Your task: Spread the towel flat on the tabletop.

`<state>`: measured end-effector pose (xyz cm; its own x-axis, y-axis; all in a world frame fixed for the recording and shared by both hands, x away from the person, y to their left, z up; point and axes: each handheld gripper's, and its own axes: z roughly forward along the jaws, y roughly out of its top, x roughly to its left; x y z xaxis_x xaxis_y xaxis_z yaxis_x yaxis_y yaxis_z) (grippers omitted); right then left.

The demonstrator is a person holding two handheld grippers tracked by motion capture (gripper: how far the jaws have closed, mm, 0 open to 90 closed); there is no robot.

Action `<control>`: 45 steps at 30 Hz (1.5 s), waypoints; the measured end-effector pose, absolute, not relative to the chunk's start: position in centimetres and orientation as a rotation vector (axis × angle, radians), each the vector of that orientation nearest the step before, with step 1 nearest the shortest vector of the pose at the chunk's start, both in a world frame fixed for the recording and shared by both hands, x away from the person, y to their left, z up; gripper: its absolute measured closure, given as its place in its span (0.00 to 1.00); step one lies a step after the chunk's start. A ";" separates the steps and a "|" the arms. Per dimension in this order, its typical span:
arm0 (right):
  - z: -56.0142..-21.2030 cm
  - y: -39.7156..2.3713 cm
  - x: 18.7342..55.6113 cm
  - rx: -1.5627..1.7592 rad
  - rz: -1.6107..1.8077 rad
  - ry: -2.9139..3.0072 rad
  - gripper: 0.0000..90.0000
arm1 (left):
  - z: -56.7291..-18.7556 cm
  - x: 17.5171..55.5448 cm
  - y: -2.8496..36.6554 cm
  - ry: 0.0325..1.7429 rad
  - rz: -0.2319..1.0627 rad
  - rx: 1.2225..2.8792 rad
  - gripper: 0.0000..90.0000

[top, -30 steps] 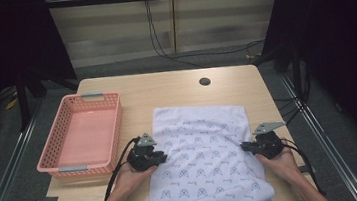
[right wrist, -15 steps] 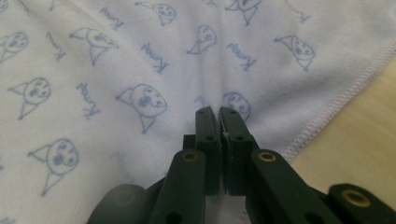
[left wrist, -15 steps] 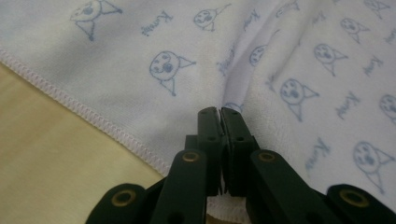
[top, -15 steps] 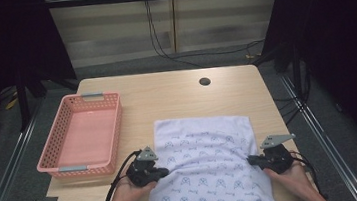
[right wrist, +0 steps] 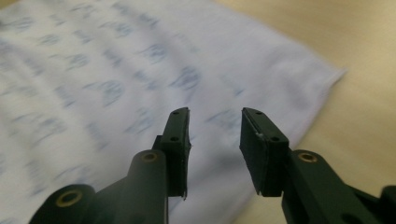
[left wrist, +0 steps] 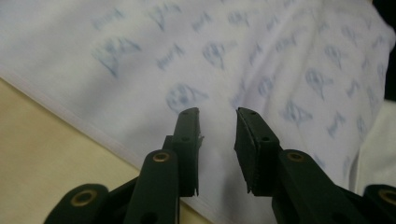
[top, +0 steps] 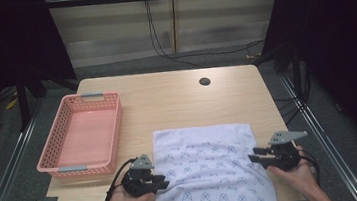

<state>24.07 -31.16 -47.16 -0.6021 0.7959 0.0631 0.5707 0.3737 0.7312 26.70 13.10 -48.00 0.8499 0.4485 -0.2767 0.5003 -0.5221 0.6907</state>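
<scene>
Left hand-held gripper, high view: held at the near left of the counter, its jaws pointing right onto the left edge of the cloth. In the left gripper view the jaws stand apart with a clear gap and nothing between the pads; the cloth lies flat just beyond and beneath them, its hemmed edge running across the bare counter. Released; the jaws have just been opening.

Right hand-held gripper, high view: held at the near right of the counter, jaws pointing left at the right edge of the cloth. In the right gripper view the jaws are likewise parted and empty, with the cloth under and ahead of them and its corner out to the right, next to the bare counter. Released; these jaws too have just been opening.

Cloth: white with a pale blue repeated print, spread between the two hand-held grippers, its near end hanging over the counter's near edge.

Change from the earlier frames: a second ago both hand-held grippers pinched the cloth's side edges farther up the counter; since then the cloth has been drawn toward the person, its far edge now lying nearer, and both grips have let go.

Beyond the left hand-held gripper, to its far left, a pink basket. The print's lettering is too blurred to read.
</scene>
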 end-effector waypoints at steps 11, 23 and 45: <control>-48.8 -31.5 33.7 1.279 0.991 2.274 0.50 | -48.7 33.9 12.9 0.853 0.030 2.127 0.66; -50.3 -31.5 33.8 1.263 0.937 2.304 0.58 | -48.9 35.4 12.9 0.918 0.107 2.083 0.50; -49.7 -31.6 33.6 1.293 1.073 2.316 0.92 | -50.2 38.5 10.7 0.916 0.179 2.162 0.45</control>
